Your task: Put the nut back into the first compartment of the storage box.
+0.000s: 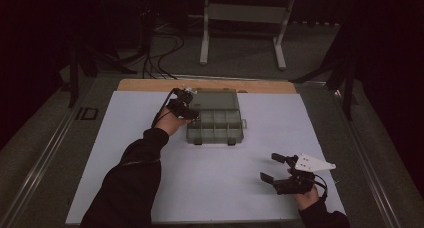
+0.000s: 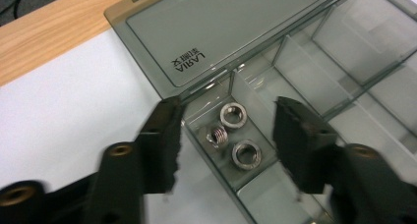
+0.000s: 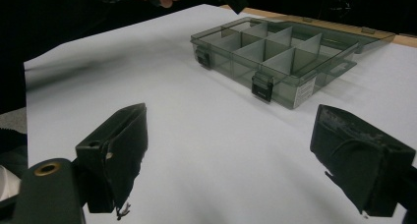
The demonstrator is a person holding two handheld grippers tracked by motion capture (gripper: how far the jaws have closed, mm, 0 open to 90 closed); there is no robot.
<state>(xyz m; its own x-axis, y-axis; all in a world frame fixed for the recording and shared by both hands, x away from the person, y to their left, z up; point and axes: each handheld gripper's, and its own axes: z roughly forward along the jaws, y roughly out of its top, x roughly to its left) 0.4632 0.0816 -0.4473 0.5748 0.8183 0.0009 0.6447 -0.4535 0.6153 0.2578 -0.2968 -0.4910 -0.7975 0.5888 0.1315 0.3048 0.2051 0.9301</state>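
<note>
Hovering wide-open, left gripper (image 2: 226, 130) view reveals nuts (image 2: 232, 115) in organizer box (image 1: 215, 117) — right gripper (image 1: 274, 168) also wide.

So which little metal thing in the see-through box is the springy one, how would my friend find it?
Find the smoky plastic box on the white sheet, lid open. Look in the compartment below the open left gripper, next to the lid's hinge. Three small metal parts lie there: two are smooth round rings, and the springy one lies between them, toward the box's outer edge, with coiled ridges like a tiny spring.
</note>
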